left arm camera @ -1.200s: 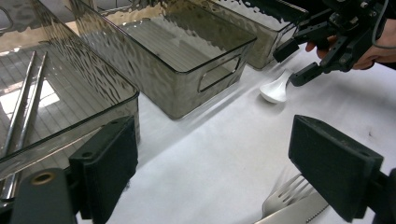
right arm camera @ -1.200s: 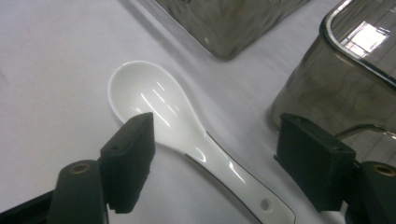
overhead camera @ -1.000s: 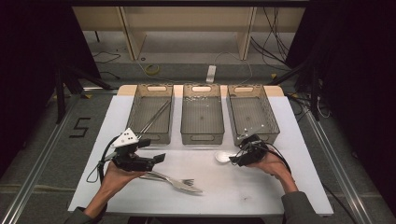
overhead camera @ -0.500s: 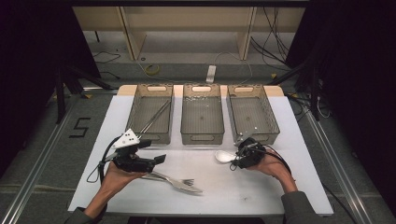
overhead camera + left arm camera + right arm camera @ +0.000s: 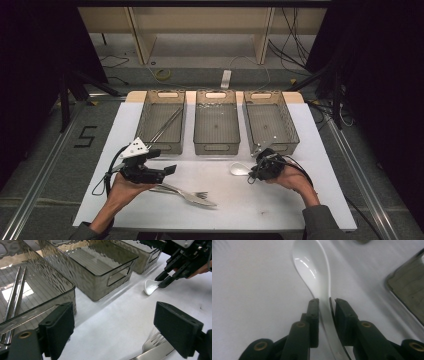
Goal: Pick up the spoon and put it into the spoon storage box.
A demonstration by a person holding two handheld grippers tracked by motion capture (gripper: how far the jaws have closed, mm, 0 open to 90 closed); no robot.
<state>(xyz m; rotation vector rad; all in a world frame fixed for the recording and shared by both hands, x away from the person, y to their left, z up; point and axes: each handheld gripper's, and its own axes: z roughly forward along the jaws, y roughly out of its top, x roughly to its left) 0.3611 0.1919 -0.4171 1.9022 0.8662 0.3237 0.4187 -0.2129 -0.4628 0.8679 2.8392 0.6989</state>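
R gripper (image 5: 324,301) has just been closing; its jaws now sit narrow round the handle of the white spoon (image 5: 312,267), one pad each side. L pad looks to touch the handle, a thin slit shows by the R pad, so can't tell if the grip is firm yet. Spoon bowl lies just ahead of the fingertips, flat on the white table (image 5: 280,200); handle runs back between the pads. Just beyond the spoon is the right bin (image 5: 270,122).

L gripper (image 5: 115,327) is wide open, nothing btwn its pads (image 5: 58,330). Fork (image 5: 156,343) lies on the table just under and inside the R-hand pad. Left bin (image 5: 37,302) w/ chopsticks (image 5: 15,295) is just ahead of the L-hand pad, middle bin (image 5: 100,267) further ahead, spoon well ahead.
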